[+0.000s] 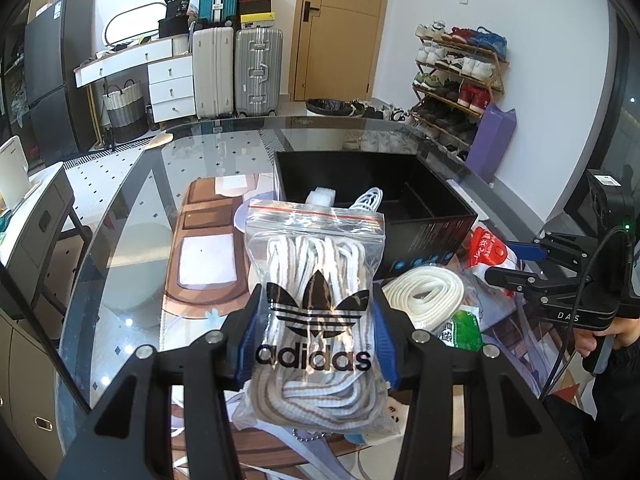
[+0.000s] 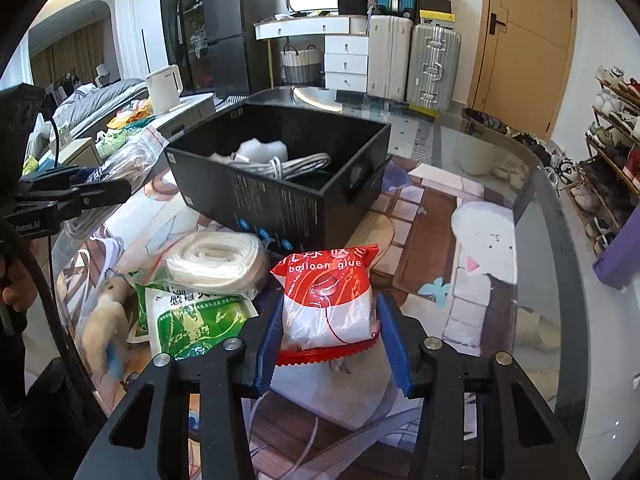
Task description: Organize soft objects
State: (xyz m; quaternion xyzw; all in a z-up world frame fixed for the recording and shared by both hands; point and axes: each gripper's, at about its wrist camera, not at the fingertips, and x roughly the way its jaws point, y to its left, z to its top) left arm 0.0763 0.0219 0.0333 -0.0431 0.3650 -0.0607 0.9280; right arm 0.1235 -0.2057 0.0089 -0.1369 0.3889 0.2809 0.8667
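A lived-in home: shoe rack (image 1: 460, 76), suitcases (image 1: 258, 72), white dresser (image 1: 170, 80), fridge (image 2: 224, 36).

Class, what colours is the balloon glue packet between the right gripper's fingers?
Red on top, clear and white below; the balloon glue packet shows best in the right wrist view.

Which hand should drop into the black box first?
Left, probably. Its tongs grip the laces bag lifted, facing the black box. The right tongs hold the balloon glue packet low, near the mat.

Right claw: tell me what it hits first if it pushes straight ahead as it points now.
The right claw already straddles the red-and-white balloon glue packet. Beyond that, the near wall of the black box looks next in line, though depth is hard to judge.
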